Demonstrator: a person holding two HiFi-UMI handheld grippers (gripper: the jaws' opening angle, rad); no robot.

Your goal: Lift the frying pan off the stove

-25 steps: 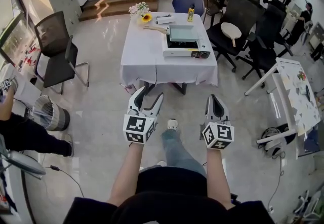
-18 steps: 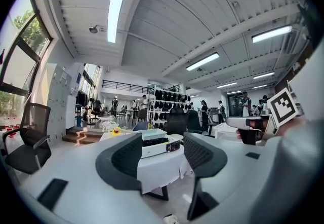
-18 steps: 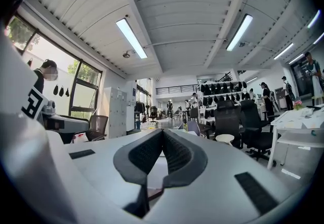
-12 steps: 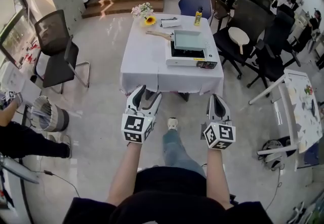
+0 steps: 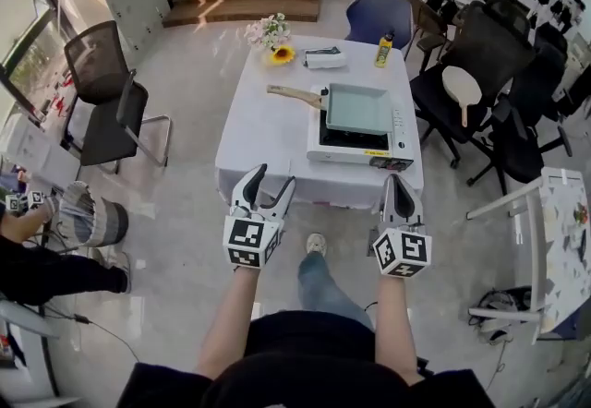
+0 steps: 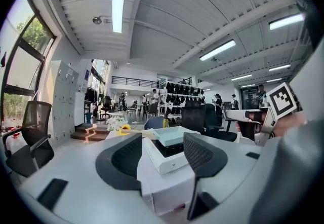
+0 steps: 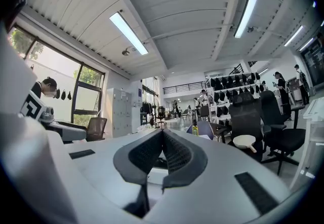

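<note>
A square pale-green frying pan (image 5: pixel 357 108) with a wooden handle (image 5: pixel 294 96) sits on a white portable stove (image 5: pixel 360 138) on a white-clothed table (image 5: pixel 268 134). The pan (image 6: pixel 171 135) and stove (image 6: pixel 167 153) also show between the jaws in the left gripper view. My left gripper (image 5: pixel 262 183) is open and empty, held in the air short of the table's near edge. To its right my right gripper (image 5: pixel 397 185) is shut with nothing in it, also short of the table.
On the table's far side stand a flower bunch (image 5: pixel 271 33), a yellow bottle (image 5: pixel 381 51) and a small box (image 5: pixel 324 56). A black mesh chair (image 5: pixel 106 102) is left, office chairs (image 5: pixel 480 74) right, a bin (image 5: pixel 90 215) and a crouching person (image 5: pixel 37 254) at far left.
The table with the stove and pan has come nearer in the head view as I walk toward it. Both grippers keep their pose, left open and right shut.
</note>
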